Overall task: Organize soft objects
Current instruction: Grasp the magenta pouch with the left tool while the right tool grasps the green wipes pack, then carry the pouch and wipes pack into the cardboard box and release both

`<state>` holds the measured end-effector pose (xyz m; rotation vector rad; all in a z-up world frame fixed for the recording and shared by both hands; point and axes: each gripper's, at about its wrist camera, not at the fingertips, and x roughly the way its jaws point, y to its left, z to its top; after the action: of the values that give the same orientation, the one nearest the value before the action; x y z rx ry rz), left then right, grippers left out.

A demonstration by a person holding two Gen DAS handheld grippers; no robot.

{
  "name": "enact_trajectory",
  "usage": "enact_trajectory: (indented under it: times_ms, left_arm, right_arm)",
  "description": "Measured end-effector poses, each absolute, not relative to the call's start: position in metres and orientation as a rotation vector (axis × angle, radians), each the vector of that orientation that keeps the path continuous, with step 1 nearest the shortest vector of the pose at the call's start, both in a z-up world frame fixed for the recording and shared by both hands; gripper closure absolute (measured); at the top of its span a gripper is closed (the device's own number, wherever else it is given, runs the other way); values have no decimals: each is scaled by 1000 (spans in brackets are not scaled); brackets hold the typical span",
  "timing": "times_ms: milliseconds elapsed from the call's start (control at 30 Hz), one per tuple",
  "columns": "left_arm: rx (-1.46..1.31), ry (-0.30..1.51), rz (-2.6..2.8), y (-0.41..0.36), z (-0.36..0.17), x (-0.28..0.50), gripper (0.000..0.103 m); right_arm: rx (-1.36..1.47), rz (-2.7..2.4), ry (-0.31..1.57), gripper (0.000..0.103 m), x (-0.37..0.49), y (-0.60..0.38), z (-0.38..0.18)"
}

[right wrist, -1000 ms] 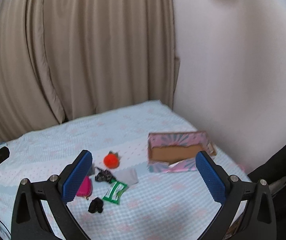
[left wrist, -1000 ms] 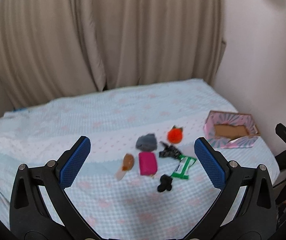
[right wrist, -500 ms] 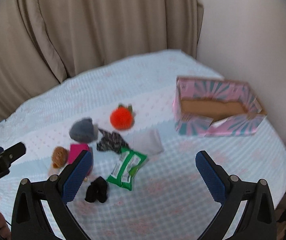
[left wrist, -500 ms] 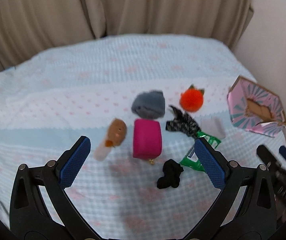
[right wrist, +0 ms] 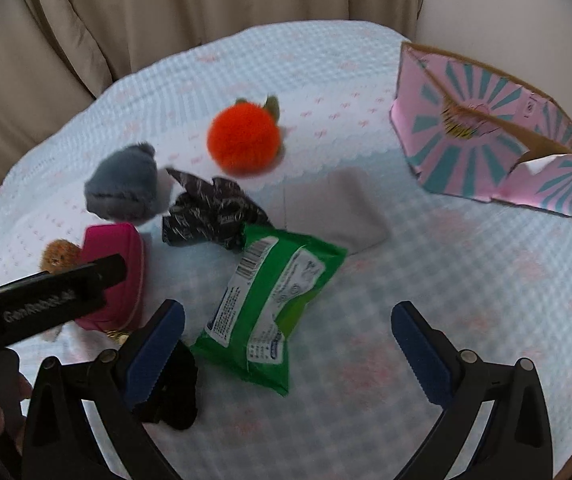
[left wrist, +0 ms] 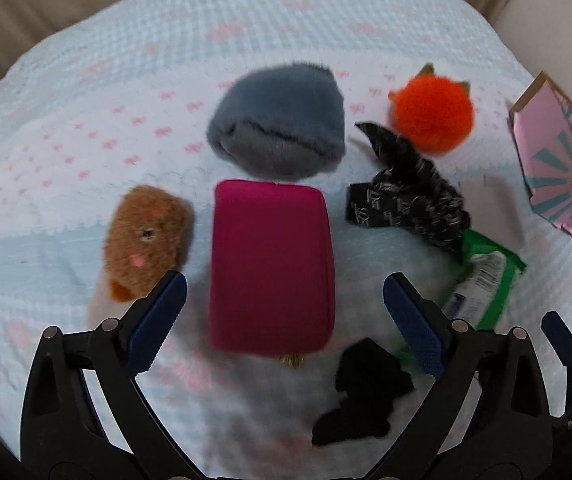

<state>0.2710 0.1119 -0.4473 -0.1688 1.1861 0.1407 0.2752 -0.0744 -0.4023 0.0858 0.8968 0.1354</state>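
Note:
Soft things lie on the light blue bedspread (left wrist: 86, 128). A magenta pouch (left wrist: 272, 268) lies between the open jaws of my left gripper (left wrist: 284, 308), which hovers just above it. Around it are a brown plush (left wrist: 146, 236), a grey plush (left wrist: 282, 124), an orange pom-pom (left wrist: 431, 116), a black patterned cloth (left wrist: 409, 200), a green wipes pack (right wrist: 274, 308) and a black cloth (left wrist: 365, 396). My right gripper (right wrist: 287, 342) is open and empty above the wipes pack.
A pink and teal cardboard box (right wrist: 493, 132) stands open at the right of the bed. A pale grey folded cloth (right wrist: 341, 208) lies between it and the pile. Beige curtains (right wrist: 166, 8) hang behind the bed.
Both grippers have moved forward and down toward the pile. The left one now straddles the magenta pouch, the right one hangs over the wipes pack. Both stay open.

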Motion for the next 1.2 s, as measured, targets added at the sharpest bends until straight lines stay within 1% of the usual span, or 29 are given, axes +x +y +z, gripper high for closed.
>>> enact_trajectory:
  times_ms: [33,133,200,267,300,333,367,400,433,467,500,533,567,600,700,867,1000,1200]
  left_arm:
    - [-168,1192,134,112,-453,274,5]
    - [-160,1221,114,113,-471,283,13]
    - [-160,1232,104,115,-478,288,13]
    - [-176,1232,94,117,-482,291,14]
    - [-180,1233,91,118,-483,293,17]
    - [-178,1235,92,119,-484,295,20]
    - [-168,1237,98,120,-485,296,28]
    - [-155,1240,107,120,-485,297,34]
    - [-156,1241,104,122,-485,298,35]
    - [-161,1241,100,123,-484,298,37]
    - [-163,1240,97,123,-483,298,40]
    - [-159,1239,95,122,-483,298,41]
    - [-146,1238,92,120,-481,299,44]
    - [-139,1236,89,119,-481,299,47]
    - [-111,1229,58,115,-475,300,53]
    - [-136,1221,19,120,-462,295,60]
    - [-157,1212,11,124,-437,288,61]
    - [-165,1163,-7,120,-369,271,61]
  right_arm:
    - [83,131,902,0,278,-71,-407]
    - [81,125,918,0,286,-62,-419]
    - [73,112,925,0,291,-58,-426]
    - [73,113,939,11,296,-54,-431]
    - [75,119,946,13,300,-51,-434]
    - [72,122,949,18,302,-49,-436]
    - [66,119,954,24,305,-47,-439]
    - [63,116,960,28,308,-45,-440]
    - [67,115,967,37,311,-45,-441]
    - [74,110,972,43,313,-45,-442]
    - [83,102,975,45,313,-47,-441]
    - [90,90,974,50,314,-47,-441]
    - [93,78,971,52,314,-48,-440]
    - [94,69,967,53,313,-49,-439]
    - [94,61,957,57,310,-50,-436]
    - [91,72,940,59,304,-50,-424]
    - [99,75,918,59,294,-55,-403]
    - [123,84,891,59,273,-68,-348]
